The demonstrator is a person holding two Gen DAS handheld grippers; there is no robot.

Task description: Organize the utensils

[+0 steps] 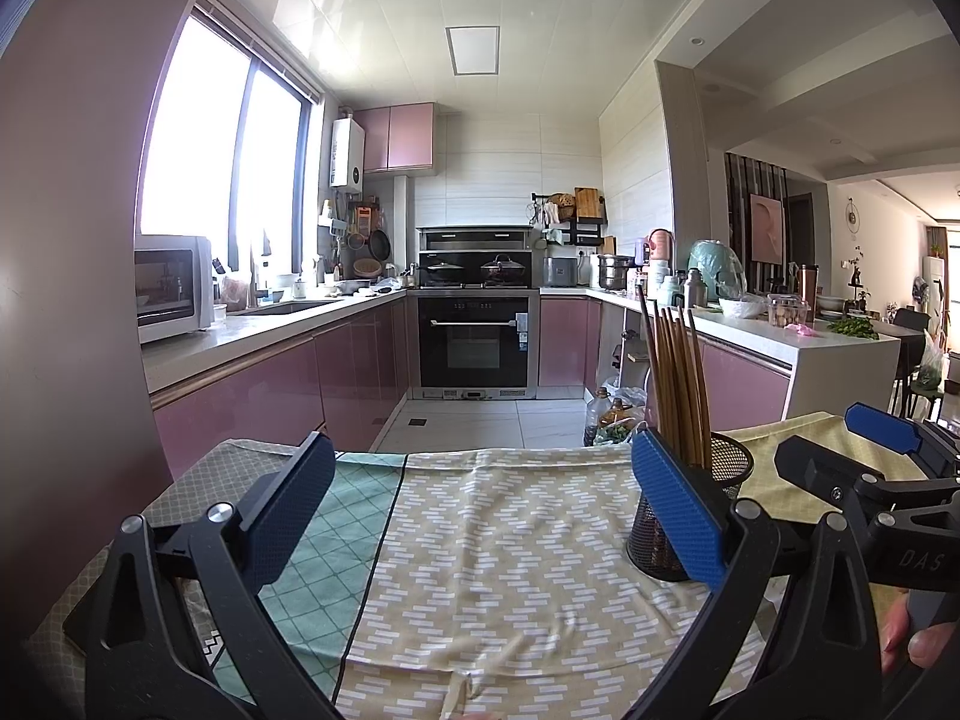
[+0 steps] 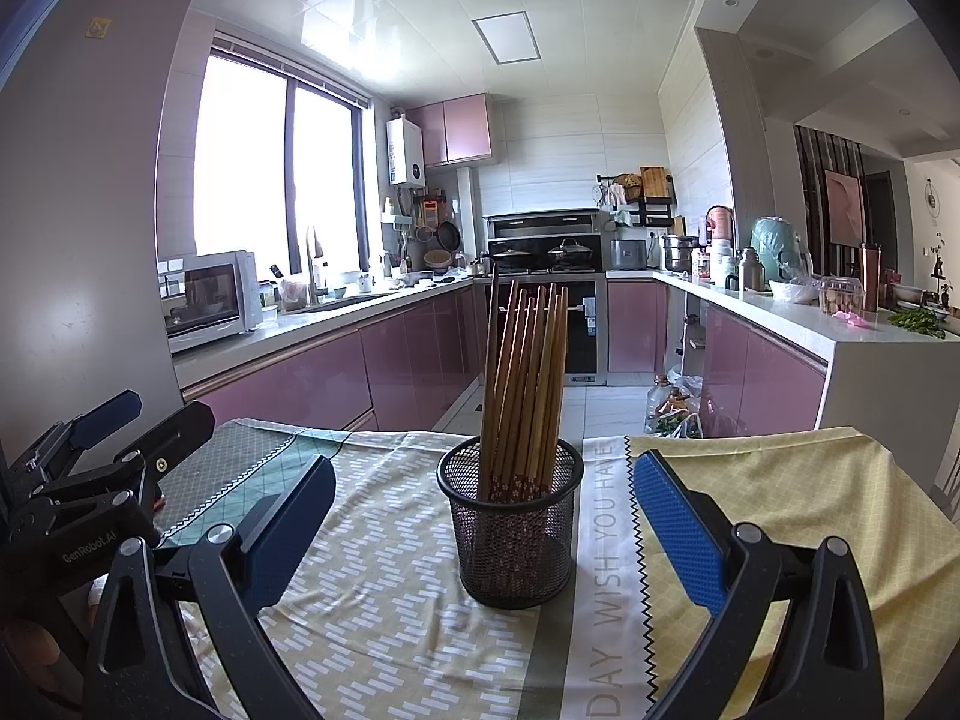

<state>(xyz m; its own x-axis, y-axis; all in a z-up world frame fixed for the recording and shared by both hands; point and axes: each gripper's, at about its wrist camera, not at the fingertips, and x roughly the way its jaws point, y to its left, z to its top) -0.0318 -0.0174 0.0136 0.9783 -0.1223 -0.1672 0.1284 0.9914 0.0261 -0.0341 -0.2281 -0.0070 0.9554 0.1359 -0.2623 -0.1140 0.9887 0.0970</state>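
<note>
A black mesh holder stands upright on the patterned tablecloth, with several wooden chopsticks standing in it. My right gripper is open and empty, its blue pads on either side of the holder, a little short of it. My left gripper is open and empty over the cloth, with the holder and chopsticks just behind its right finger. The right gripper shows at the right edge of the left wrist view; the left gripper shows at the left of the right wrist view.
The table's far edge drops to the kitchen floor. Pink cabinets and counters line both sides, with an oven at the back. Bottles and bags sit on the floor beyond the table.
</note>
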